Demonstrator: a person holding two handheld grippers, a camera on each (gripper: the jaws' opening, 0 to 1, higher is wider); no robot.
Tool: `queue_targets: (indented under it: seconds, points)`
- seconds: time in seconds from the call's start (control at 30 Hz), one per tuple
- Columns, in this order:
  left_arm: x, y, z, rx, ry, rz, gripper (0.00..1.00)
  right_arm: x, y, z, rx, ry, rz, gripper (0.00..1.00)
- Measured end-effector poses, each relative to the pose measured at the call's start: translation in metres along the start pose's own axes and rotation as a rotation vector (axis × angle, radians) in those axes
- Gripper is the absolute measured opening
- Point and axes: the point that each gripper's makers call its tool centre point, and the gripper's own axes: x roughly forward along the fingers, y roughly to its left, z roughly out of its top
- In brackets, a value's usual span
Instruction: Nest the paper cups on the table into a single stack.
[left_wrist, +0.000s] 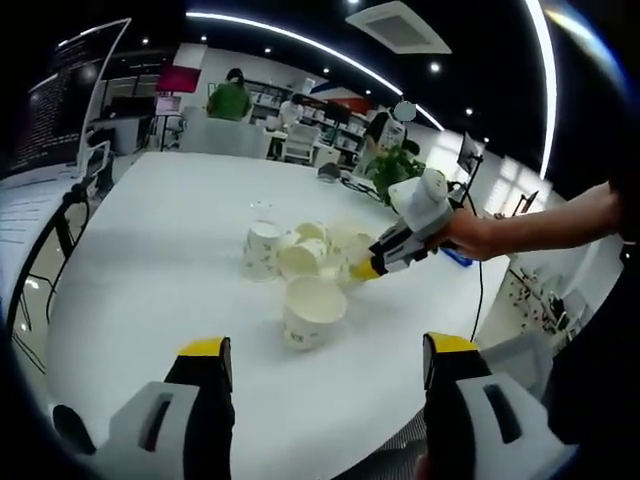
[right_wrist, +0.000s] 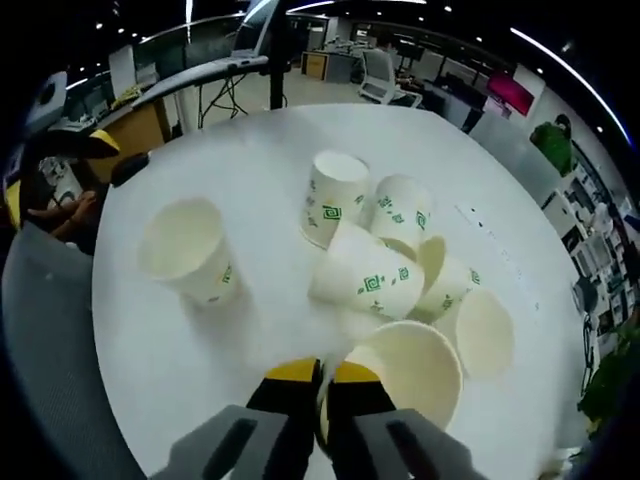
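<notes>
Bright ceiling strip lights (left_wrist: 300, 42) arc from 11 to 2 o'clock in the left gripper view. The white counter (right_wrist: 250, 150) glares evenly under soft shadows. Fisheye bending and blur grow toward every edge.

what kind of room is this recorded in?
Looks like an open-plan office or lab. A large white table holds the paper cups, with shelving and people at desks behind, a potted plant, and strip lights on a dark ceiling.
</notes>
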Motion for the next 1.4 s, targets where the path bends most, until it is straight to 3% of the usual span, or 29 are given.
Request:
queue_targets:
  seconds: [0.8,1.4]
  points:
    - [0.009,-0.012,0.005,0.031,0.010,-0.040,0.78,-0.030,0.012,0.016,-0.079,-0.052,-0.019,0.00]
    - [0.011,-0.009,-0.004,0.038,0.027,-0.047,0.78,-0.054,0.036,0.045,-0.183,-0.087,-0.004,0.00]
